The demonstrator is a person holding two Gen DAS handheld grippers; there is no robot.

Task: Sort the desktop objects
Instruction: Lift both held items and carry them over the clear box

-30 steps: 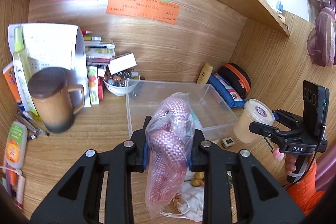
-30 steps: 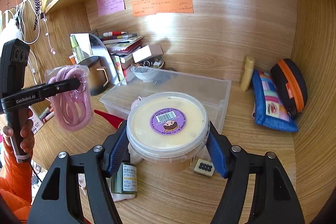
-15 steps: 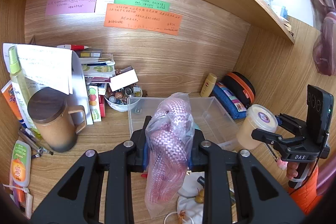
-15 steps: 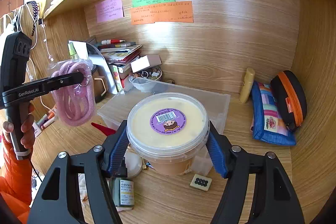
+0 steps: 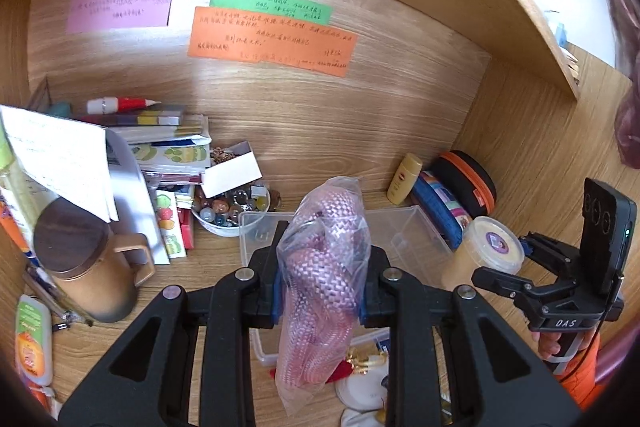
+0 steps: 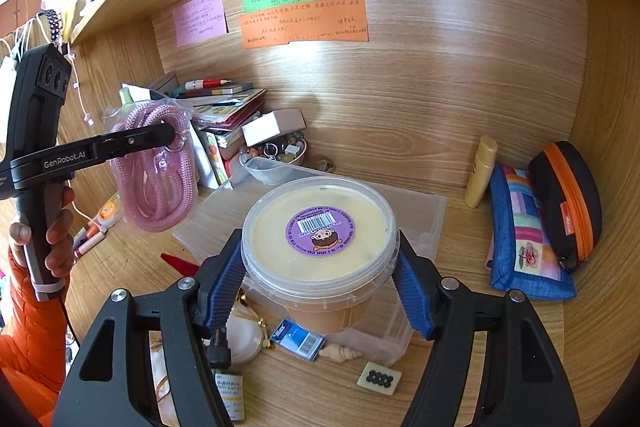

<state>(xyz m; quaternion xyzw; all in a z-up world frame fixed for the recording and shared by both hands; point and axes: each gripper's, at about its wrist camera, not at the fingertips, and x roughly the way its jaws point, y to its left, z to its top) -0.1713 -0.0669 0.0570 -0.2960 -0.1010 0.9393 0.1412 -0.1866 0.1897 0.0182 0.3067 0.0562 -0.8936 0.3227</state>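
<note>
My left gripper (image 5: pixel 320 291) is shut on a clear bag of pink braided rope (image 5: pixel 322 279) and holds it in the air above the near edge of a clear plastic bin (image 5: pixel 416 231). From the right wrist view the bag (image 6: pixel 154 179) hangs left of the bin (image 6: pixel 424 223). My right gripper (image 6: pixel 320 287) is shut on a round cream tub with a purple label (image 6: pixel 320 231), held over the bin's near part. The tub (image 5: pixel 486 251) also shows in the left wrist view, at the bin's right.
A brown lidded mug (image 5: pixel 86 263), stacked books (image 5: pixel 168 147) and a bowl of beads (image 5: pixel 228 211) stand at back left. A yellow tube (image 6: pixel 480 171), blue pouch (image 6: pixel 528 235) and black-orange case (image 6: pixel 568 199) lie at right. Small items (image 6: pixel 300 341) litter the desk in front.
Both grippers have risen and pulled back a little with their loads; the bin and desk clutter sit lower and farther in both views. Grips are unchanged.
</note>
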